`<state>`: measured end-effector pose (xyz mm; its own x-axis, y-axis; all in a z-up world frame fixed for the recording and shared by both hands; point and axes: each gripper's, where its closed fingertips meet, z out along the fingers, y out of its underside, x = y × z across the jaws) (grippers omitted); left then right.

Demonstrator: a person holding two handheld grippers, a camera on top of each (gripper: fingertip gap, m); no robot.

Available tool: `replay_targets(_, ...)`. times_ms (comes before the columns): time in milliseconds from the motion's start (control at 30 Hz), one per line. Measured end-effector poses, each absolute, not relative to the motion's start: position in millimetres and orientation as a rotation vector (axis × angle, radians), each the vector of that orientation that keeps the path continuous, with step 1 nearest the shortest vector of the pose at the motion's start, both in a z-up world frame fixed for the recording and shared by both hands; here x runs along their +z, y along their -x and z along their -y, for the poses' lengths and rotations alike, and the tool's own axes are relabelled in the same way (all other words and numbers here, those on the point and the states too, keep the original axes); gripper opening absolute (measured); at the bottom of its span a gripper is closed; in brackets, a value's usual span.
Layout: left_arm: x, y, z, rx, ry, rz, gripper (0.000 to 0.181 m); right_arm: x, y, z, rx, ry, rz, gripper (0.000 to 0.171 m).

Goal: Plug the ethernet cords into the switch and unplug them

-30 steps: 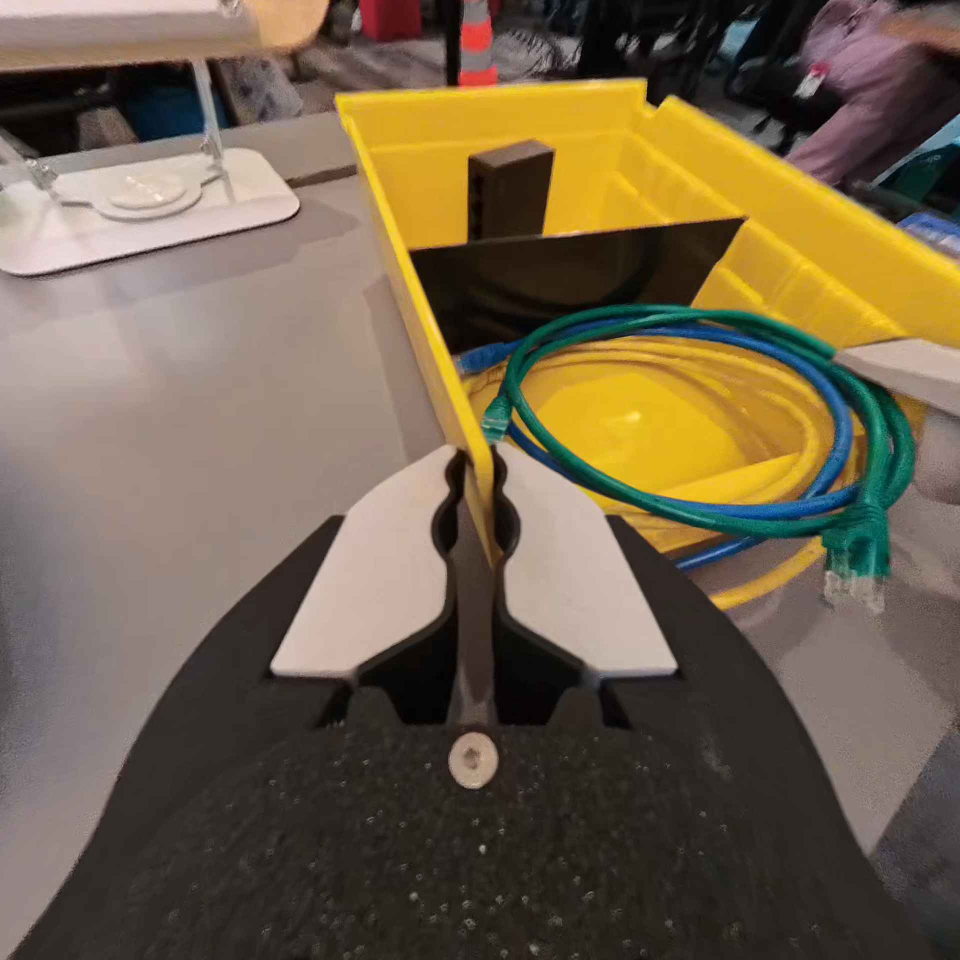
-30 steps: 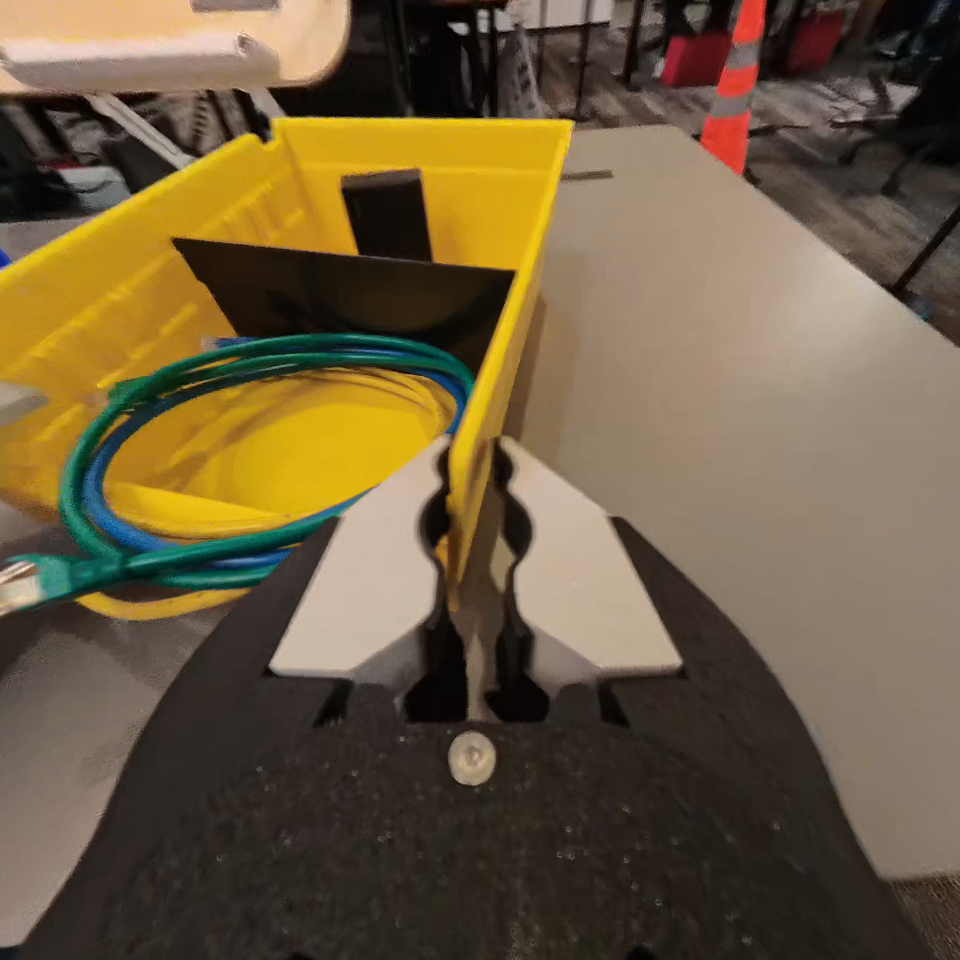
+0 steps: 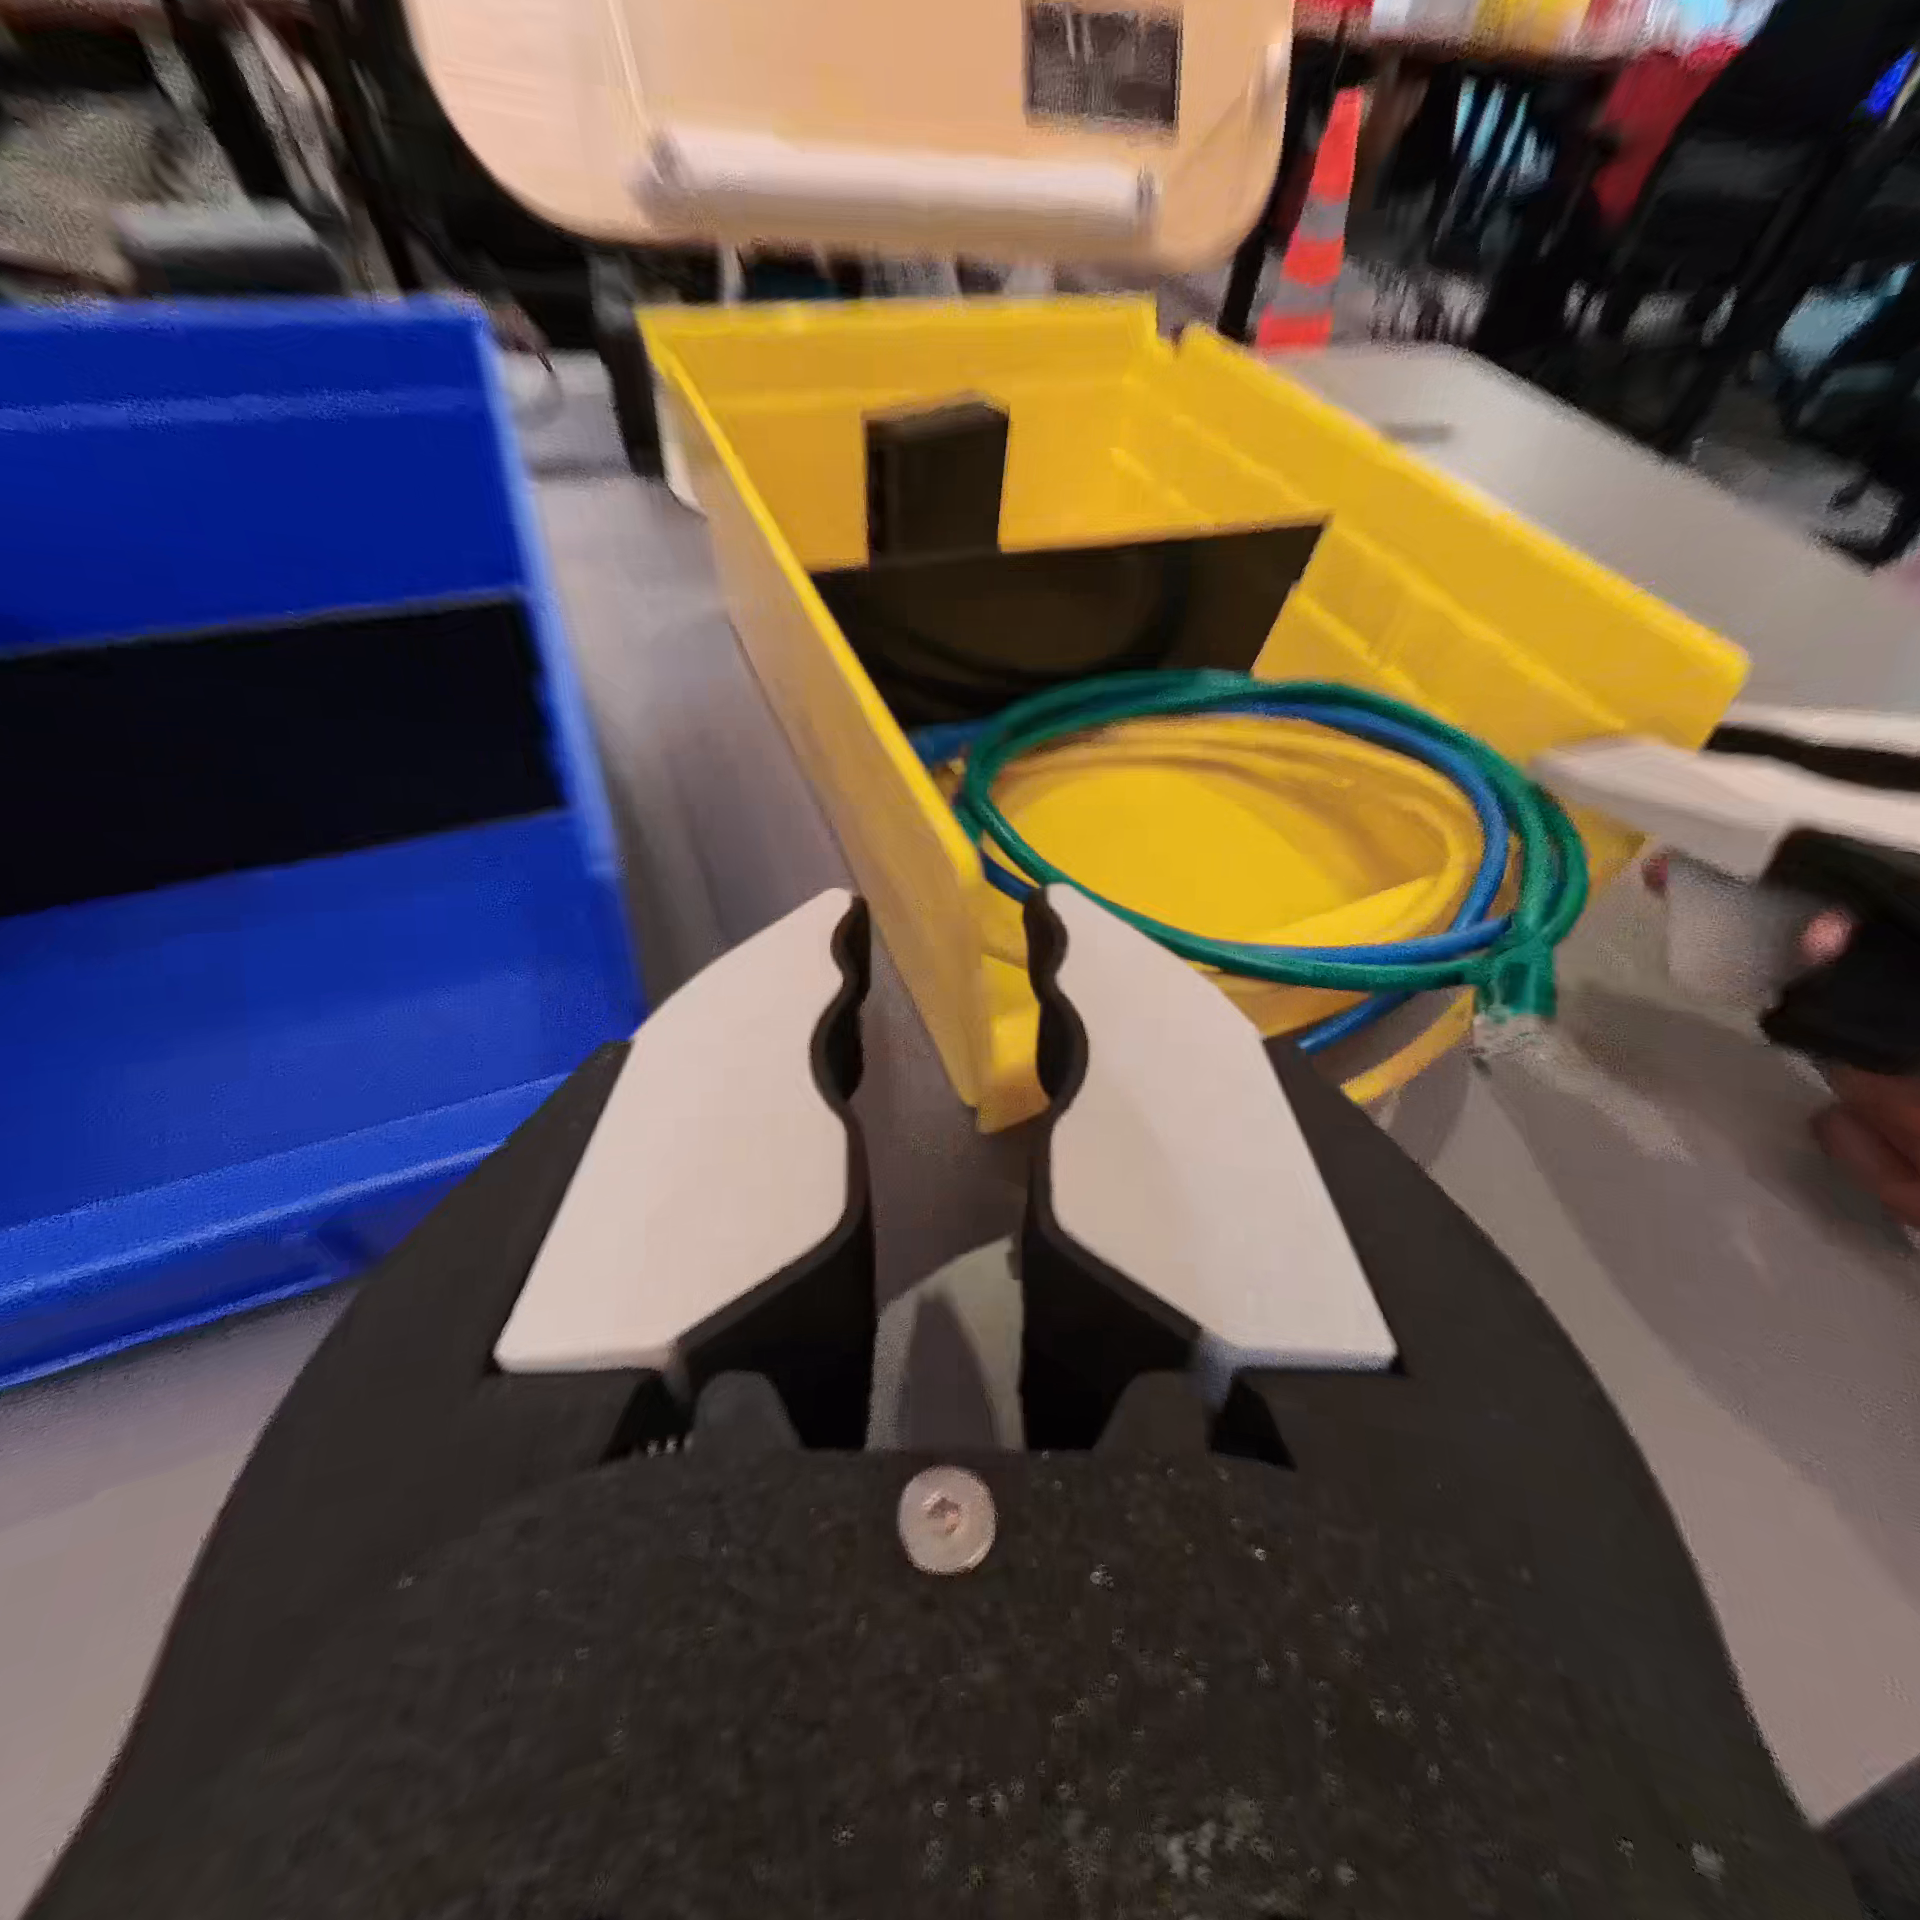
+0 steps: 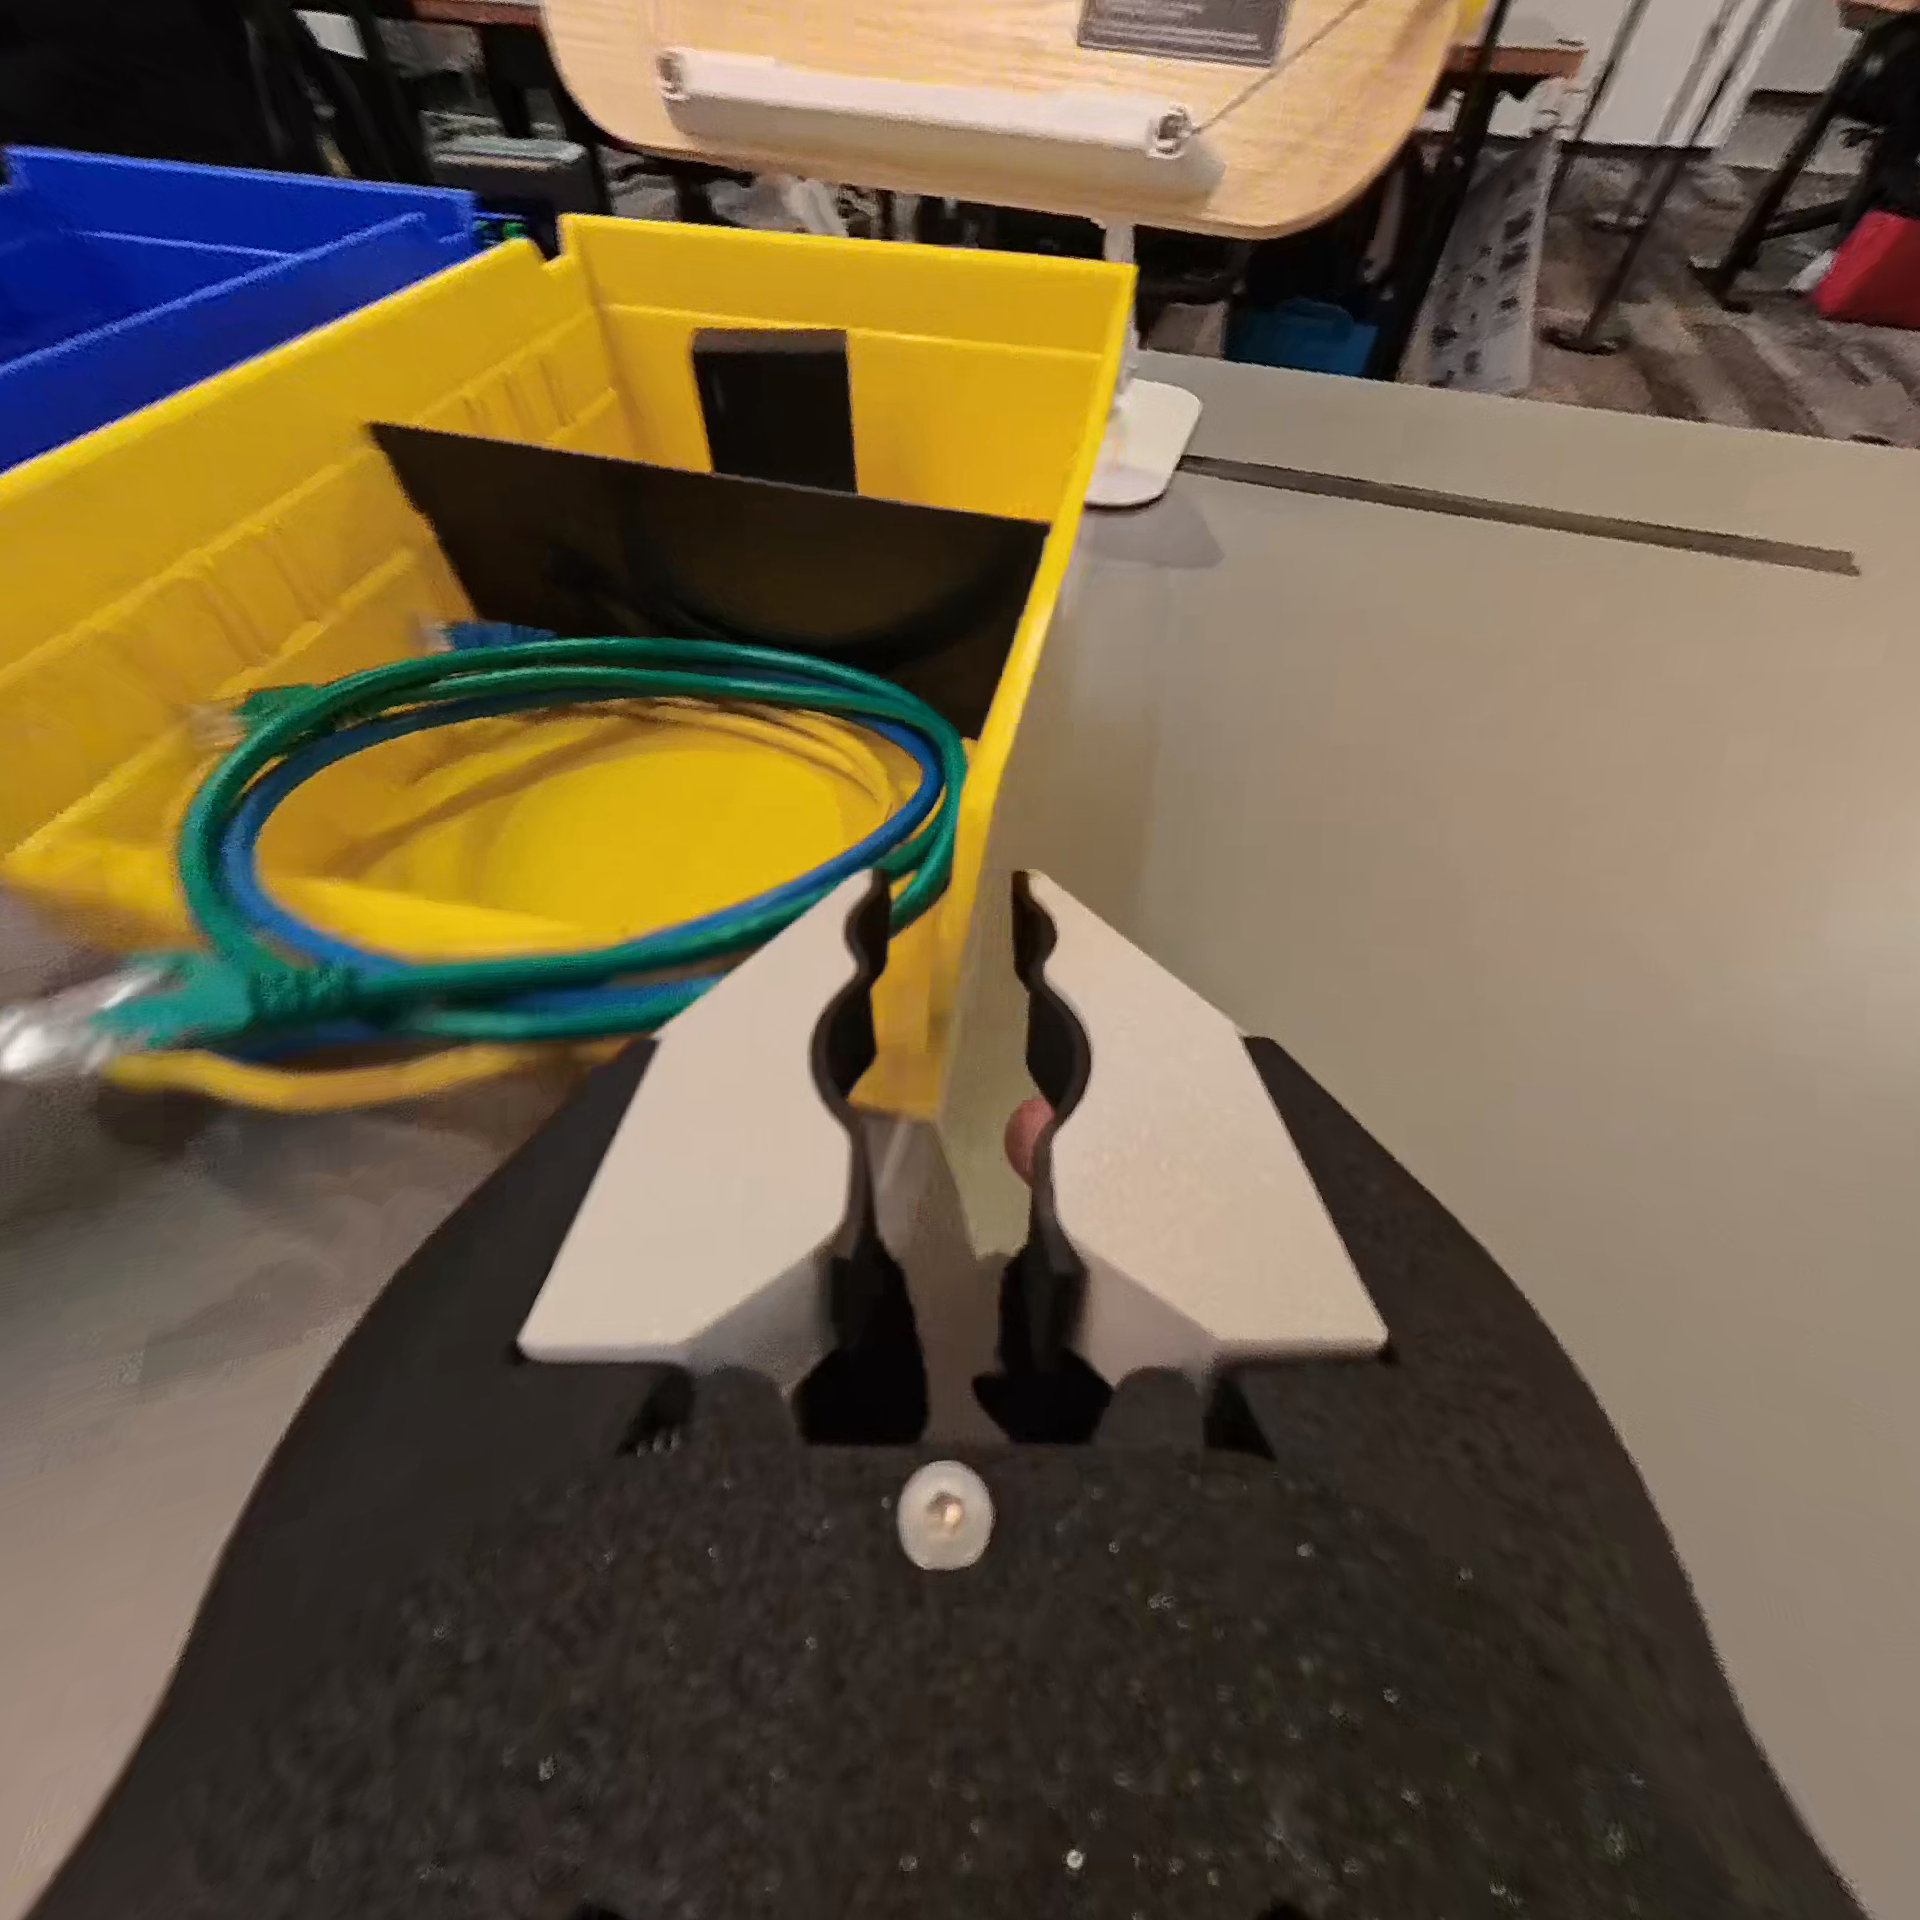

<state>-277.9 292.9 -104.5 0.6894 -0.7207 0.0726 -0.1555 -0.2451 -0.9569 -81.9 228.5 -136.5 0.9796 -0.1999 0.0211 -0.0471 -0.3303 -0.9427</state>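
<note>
Both grippers sit at the near end of the yellow bin on the grey counter. Left gripper has its jaws spread, straddling the bin's left wall without pinching it. Right gripper is the same deal, jaws apart around the right wall. Just ahead, between the two, the green cord, blue cord and yellow cord lie coiled in the bin, green plug hanging over the front lip. Blue bin sits left of the left jaws.
</note>
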Motion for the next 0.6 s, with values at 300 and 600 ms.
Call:
replay_targets(300, -81.4, 515.9, -398.2, -0.143, 1.734, -0.229, 0.045, -91.7, 93.1, -190.5, -0.131, 1.725, -0.144, 0.019)
replay_targets(600, -120.8, 487.7, -445.5, -0.327, 1.861, -0.398, 0.026, -96.9, 236.1, -191.6, 0.227, 1.701, 0.133, 0.016)
